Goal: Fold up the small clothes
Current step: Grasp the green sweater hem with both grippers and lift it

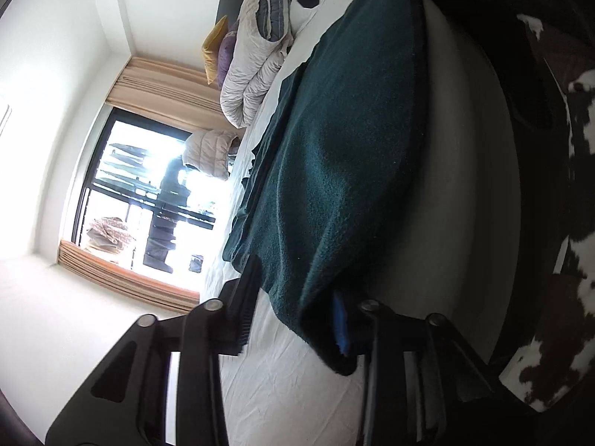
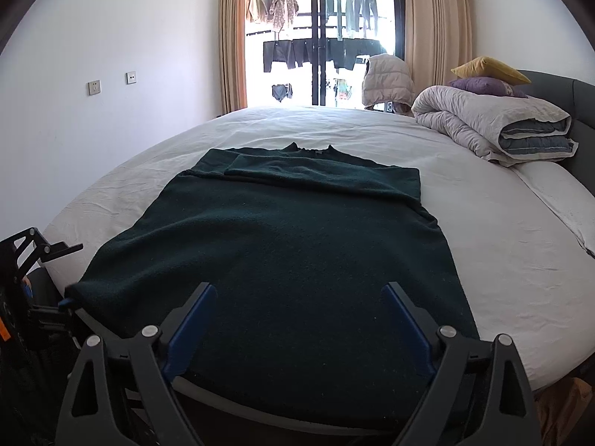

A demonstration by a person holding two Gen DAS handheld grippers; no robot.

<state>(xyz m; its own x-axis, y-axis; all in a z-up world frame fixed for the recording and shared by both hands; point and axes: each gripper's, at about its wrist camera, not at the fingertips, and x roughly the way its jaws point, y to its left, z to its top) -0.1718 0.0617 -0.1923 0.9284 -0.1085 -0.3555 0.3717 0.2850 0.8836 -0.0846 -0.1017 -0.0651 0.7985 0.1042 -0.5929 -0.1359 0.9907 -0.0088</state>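
Two grippers work on one dark green sweater, which lies flat on the white bedsheet of a round bed and fills the centre of the right wrist view. Its sleeves are already folded across the chest, so the step in hand looks like the lengthwise fold, hem up toward the collar.

The sweater's long axis runs from the bottom of that frame toward the window at the top. The collar points away toward the window, and the hem hangs over the near edge of the mattress.

The left gripper sits at the bottom of its own rolled view, at the hem's left corner. One blue pad lies against the cloth, but the other finger shows white sheet between it and the fabric, so I cannot tell whether the pinch is made. In the right wrist view it appears at the lower left edge, touching that same corner.

The right gripper hovers over the hem at bottom centre, its fingers wide apart and holding nothing.

By my judgement the next move calls for the right gripper to shift to the hem's right corner and close there, then both to lift together.
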